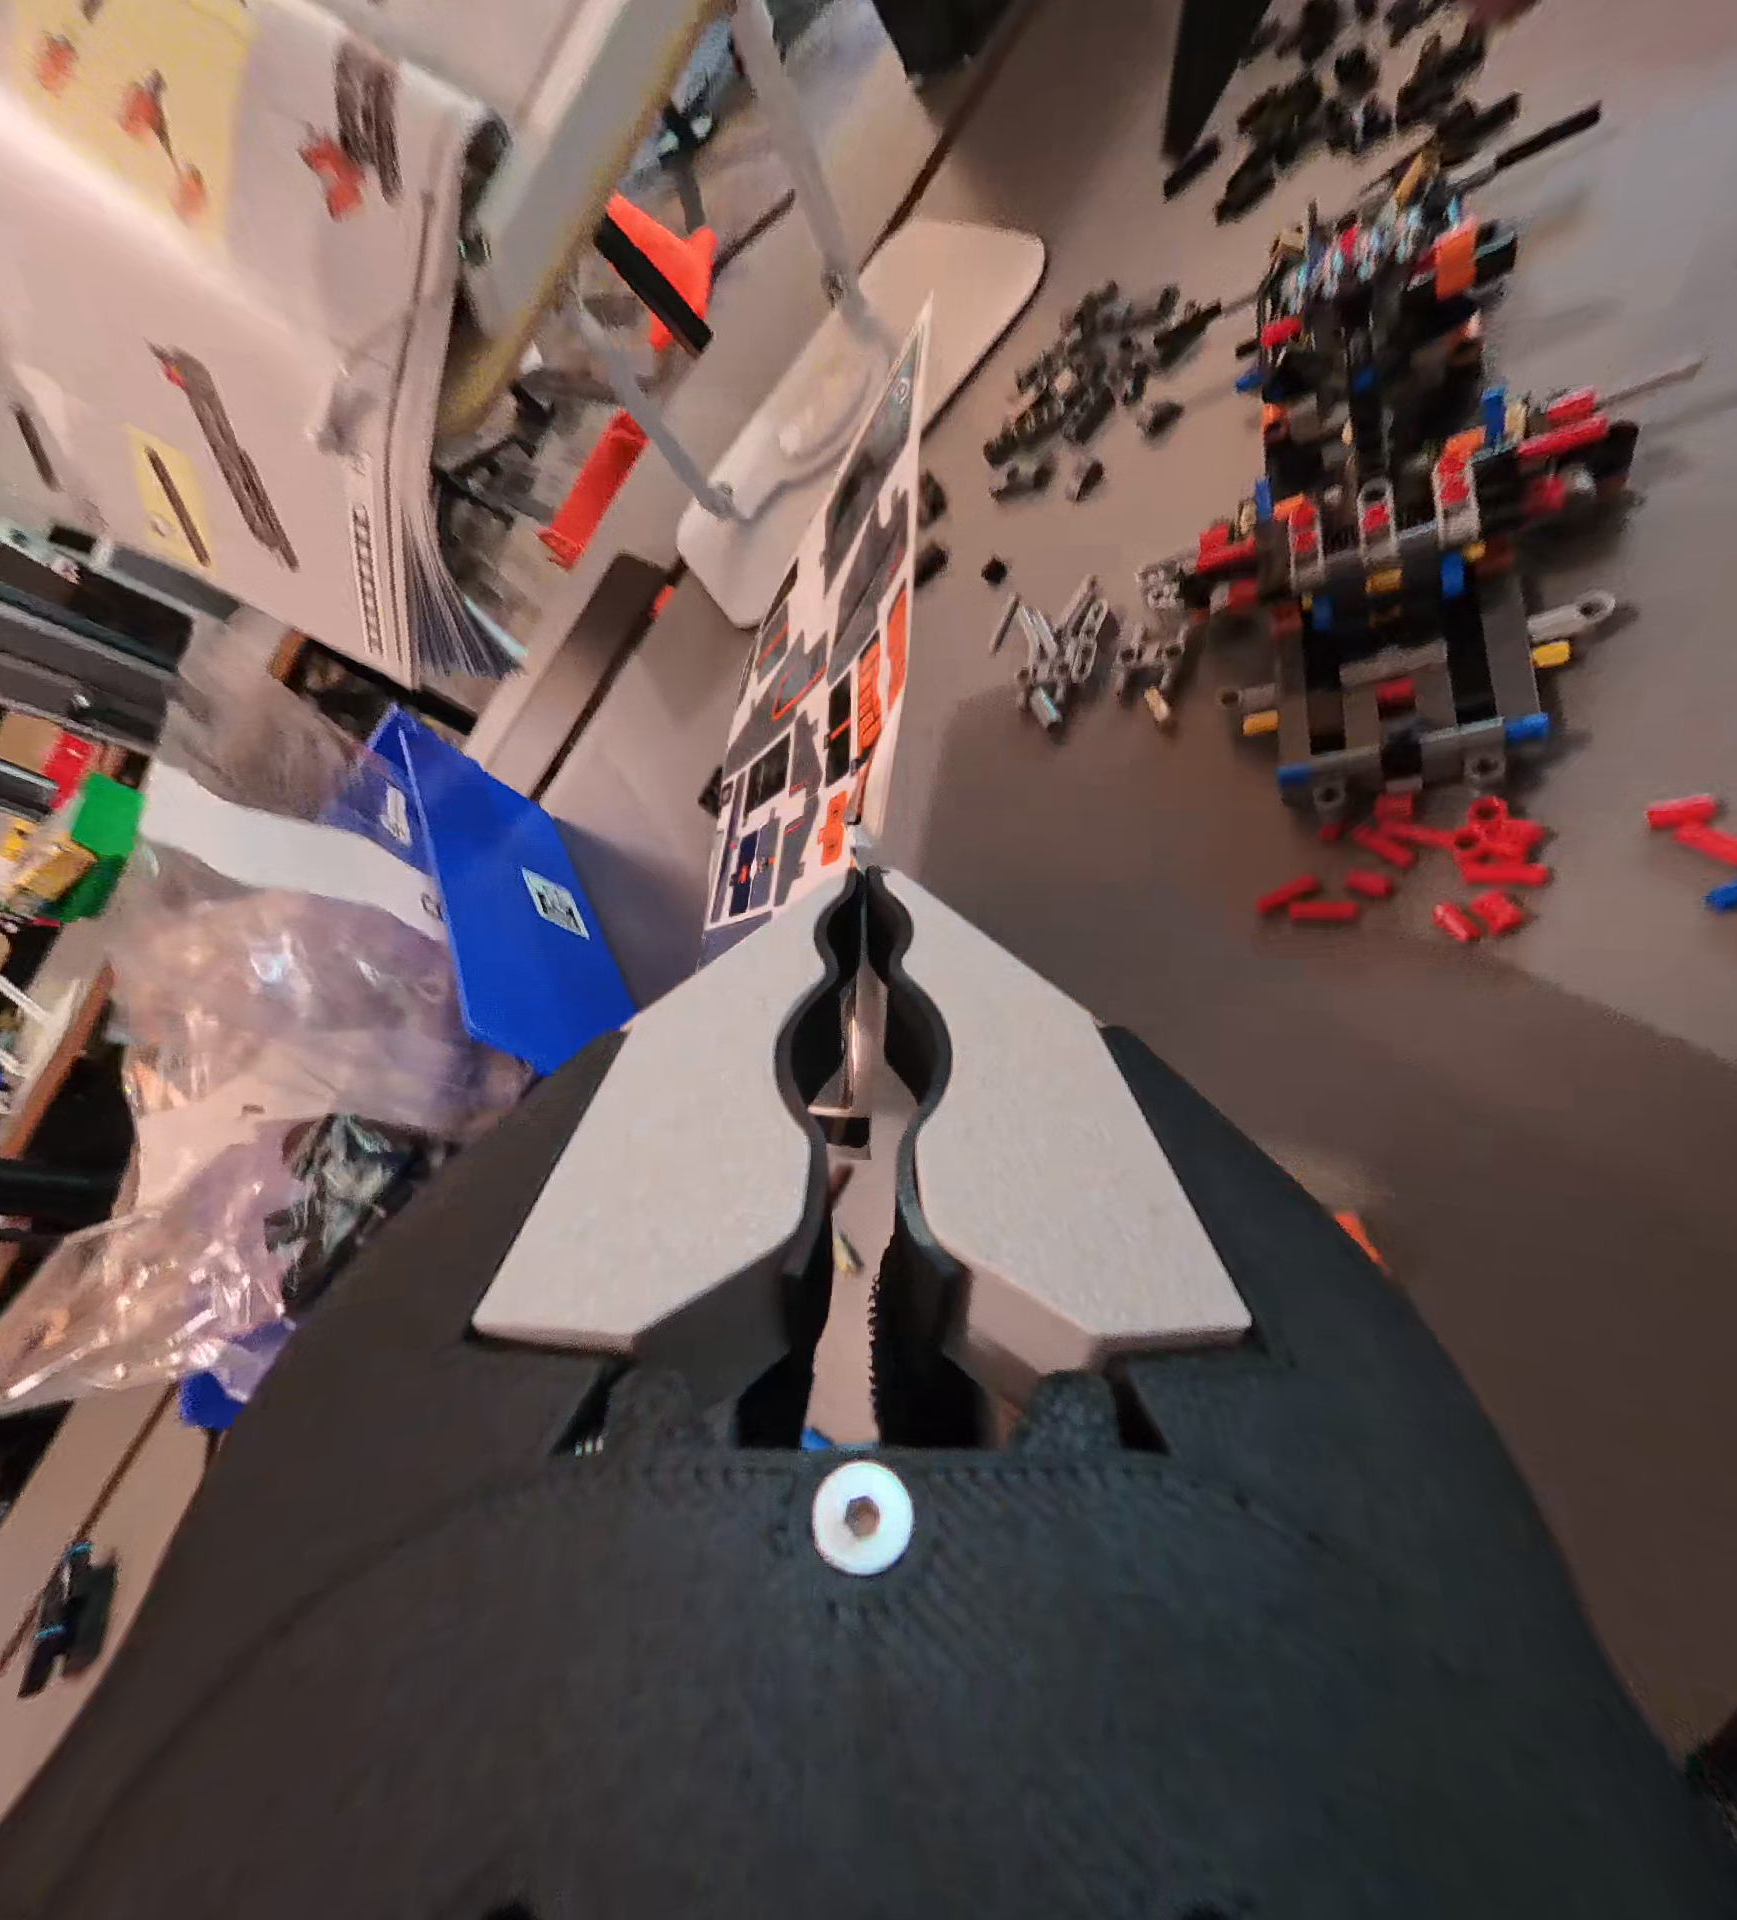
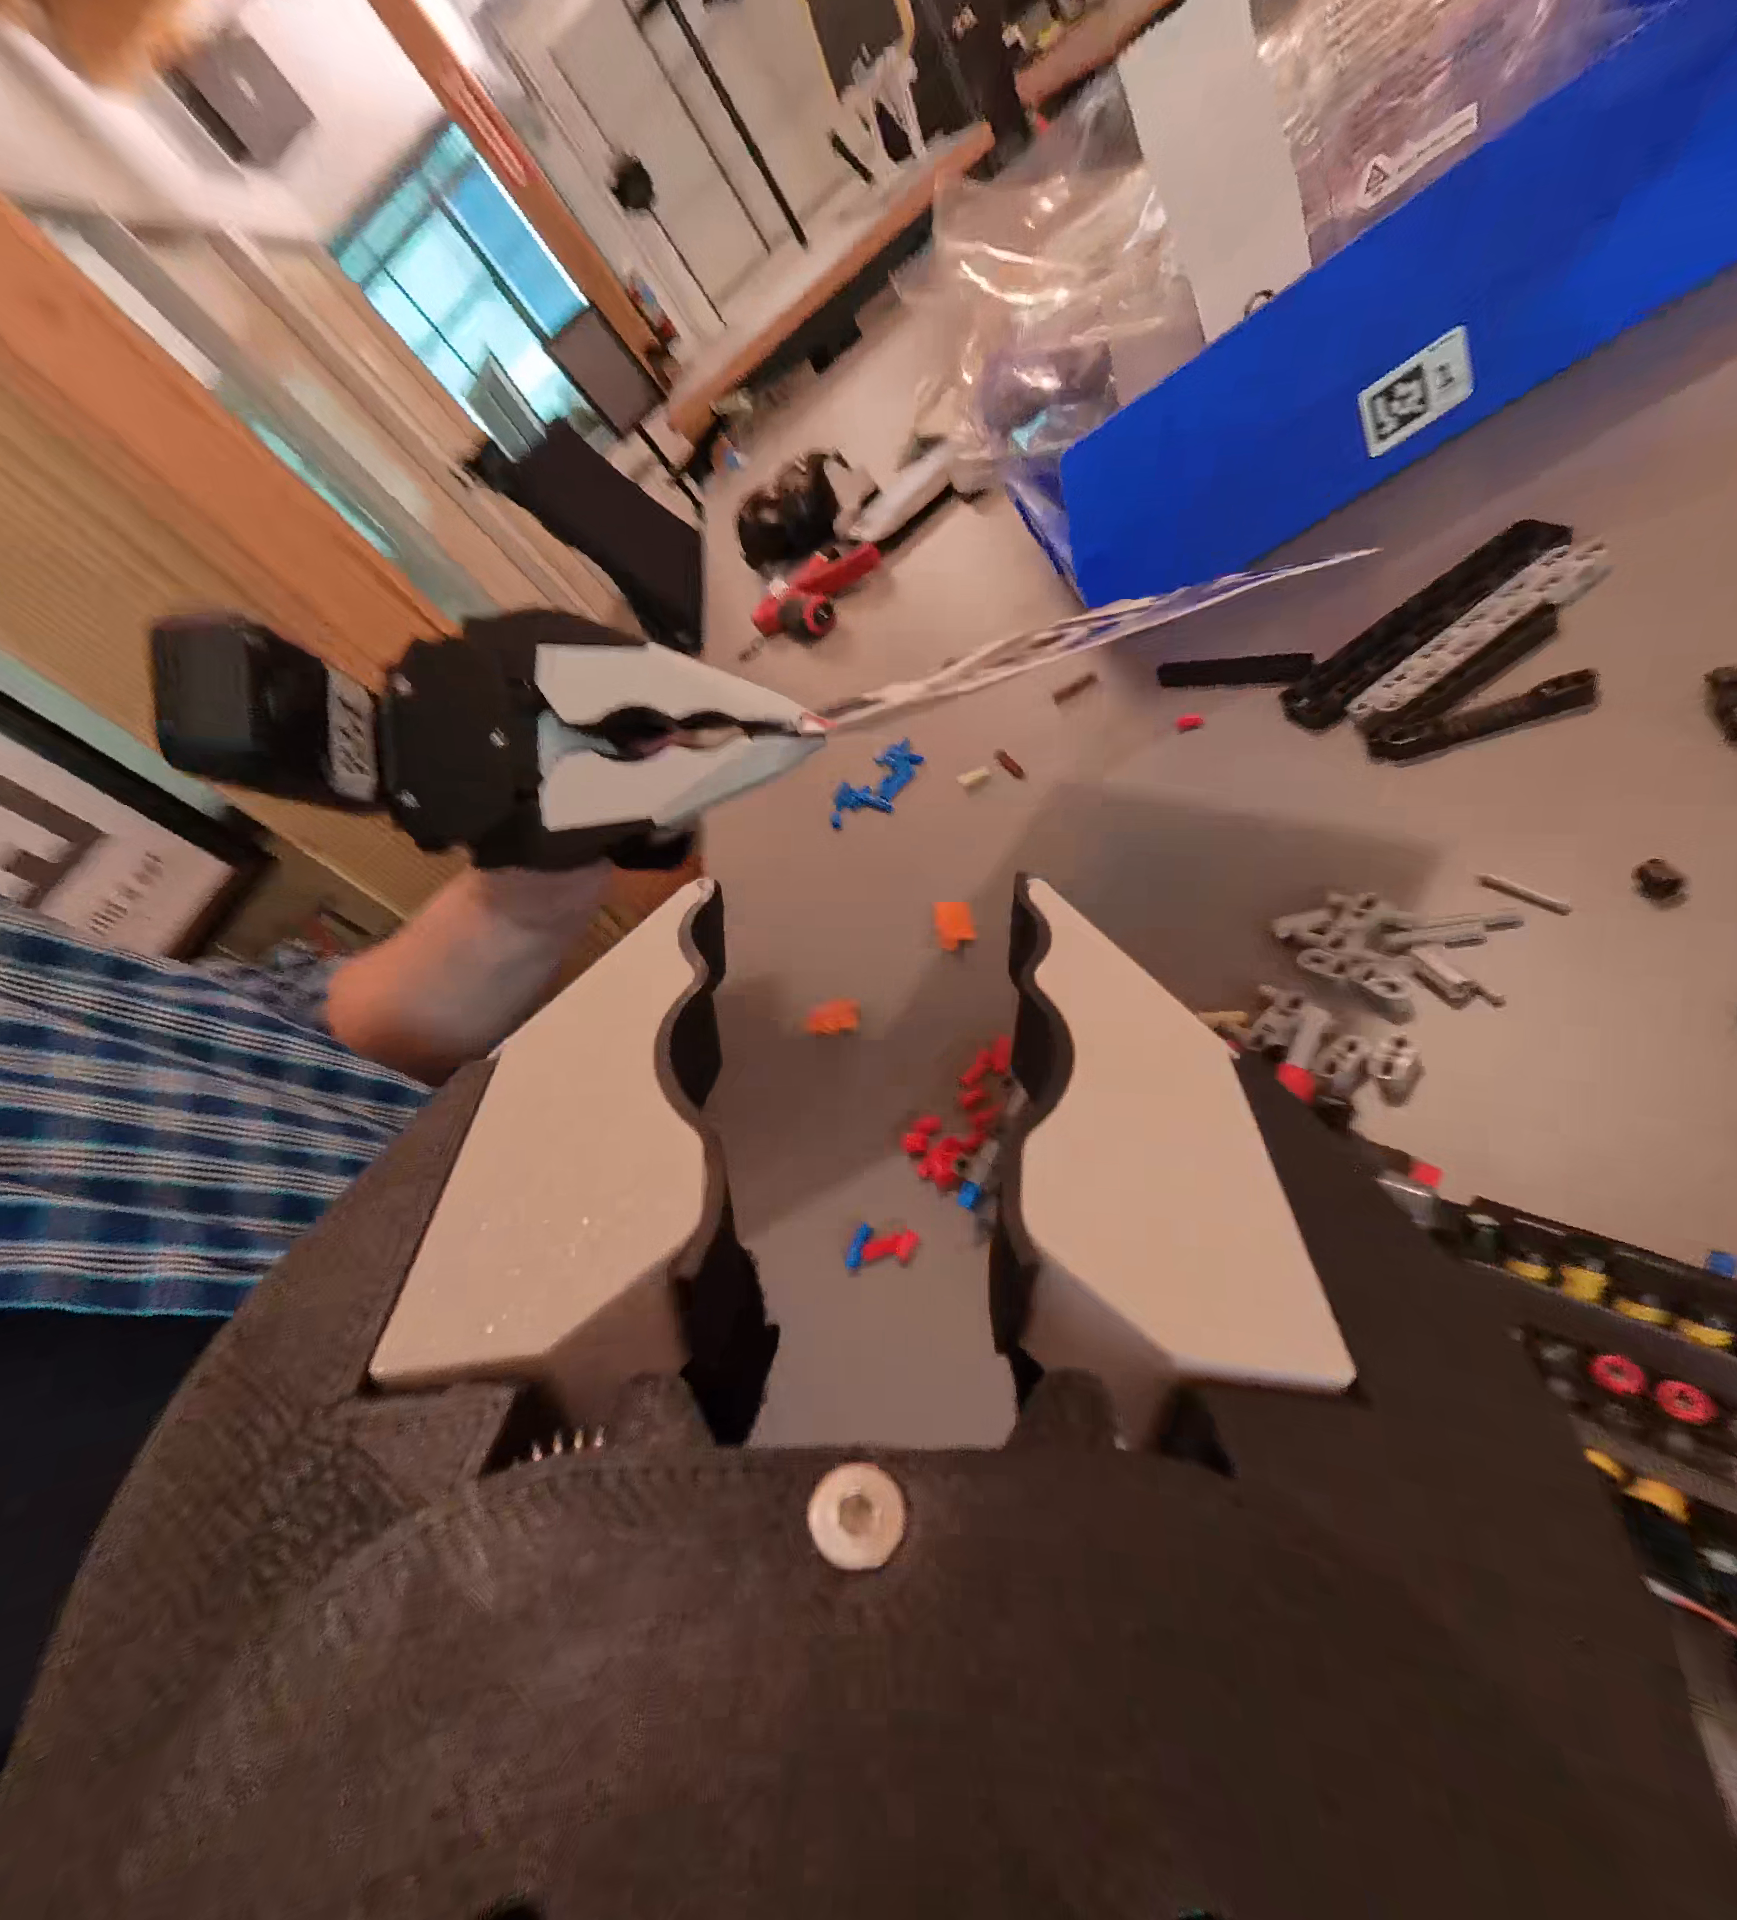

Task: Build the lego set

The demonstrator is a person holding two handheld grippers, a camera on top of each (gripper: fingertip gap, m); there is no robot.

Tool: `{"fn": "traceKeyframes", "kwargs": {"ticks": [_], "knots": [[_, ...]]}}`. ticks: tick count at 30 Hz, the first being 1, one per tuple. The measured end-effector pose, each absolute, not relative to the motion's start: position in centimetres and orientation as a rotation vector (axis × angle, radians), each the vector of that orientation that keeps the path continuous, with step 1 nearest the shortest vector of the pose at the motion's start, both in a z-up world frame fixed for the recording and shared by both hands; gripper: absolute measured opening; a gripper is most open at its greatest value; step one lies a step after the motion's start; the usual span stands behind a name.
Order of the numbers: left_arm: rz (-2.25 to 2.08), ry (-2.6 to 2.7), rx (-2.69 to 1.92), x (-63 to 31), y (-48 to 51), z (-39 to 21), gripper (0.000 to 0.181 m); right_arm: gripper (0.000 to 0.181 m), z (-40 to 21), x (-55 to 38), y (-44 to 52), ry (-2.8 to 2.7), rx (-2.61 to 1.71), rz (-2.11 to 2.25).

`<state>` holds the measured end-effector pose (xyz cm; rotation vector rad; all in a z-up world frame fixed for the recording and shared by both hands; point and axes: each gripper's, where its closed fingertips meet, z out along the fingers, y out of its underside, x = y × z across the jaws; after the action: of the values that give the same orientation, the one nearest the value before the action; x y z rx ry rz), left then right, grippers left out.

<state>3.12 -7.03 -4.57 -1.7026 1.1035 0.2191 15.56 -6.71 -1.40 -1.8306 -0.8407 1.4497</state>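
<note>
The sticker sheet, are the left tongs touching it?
Touching. The left wrist view shows the left tongs shut on the sticker sheet's corner, lifting it.

A grey table (image 1: pixel 1103 935) carries the half-built model (image 1: pixel 1404 540) at the far right; loose red pins (image 1: pixel 1446 862) lie near it. A sticker sheet (image 1: pixel 822 665), a blue box (image 1: pixel 521 894) and clear bags (image 1: pixel 251 997) lie to the left.

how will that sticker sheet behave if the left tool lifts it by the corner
Probably floppy: the sticker sheet is thin, and in the right wrist view it rises off the table toward the left tool, which pinches its corner. Likely light. It may bend or crease near the pinch and flap if swung fast.
</note>
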Motion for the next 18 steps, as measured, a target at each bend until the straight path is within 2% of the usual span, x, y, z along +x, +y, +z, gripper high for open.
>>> {"fn": "traceKeyframes", "kwargs": {"ticks": [6,12,15,16,17,18], "knots": [[0.333,1.257,-1.478,8.2,-6.6,-2.8,0.000,0.066,0.1,16.4,-5.9,-0.562,-1.773,1.801],[0.447,1.388,-1.258,11.9,-6.7,-1.3,0.000,0.063,0.6,17.4,-5.0,-0.427,-1.727,1.920],[0.472,1.408,-1.186,13.1,-7.0,-0.8,0.000,0.044,0.7,17.5,-4.6,-0.401,-1.692,1.930],[0.472,1.412,-1.179,13.3,-7.0,-0.8,0.000,0.030,1.1,17.7,-4.5,-0.391,-1.652,1.939],[0.482,1.409,-1.172,13.4,-7.0,-0.7,0.000,0.009,1.5,18.0,-4.1,-0.364,-1.614,1.931],[0.488,1.404,-1.163,13.4,-7.0,-0.6,0.000,0.000,1.5,18.0,-4.0,-0.378,-1.608,1.920]]}}
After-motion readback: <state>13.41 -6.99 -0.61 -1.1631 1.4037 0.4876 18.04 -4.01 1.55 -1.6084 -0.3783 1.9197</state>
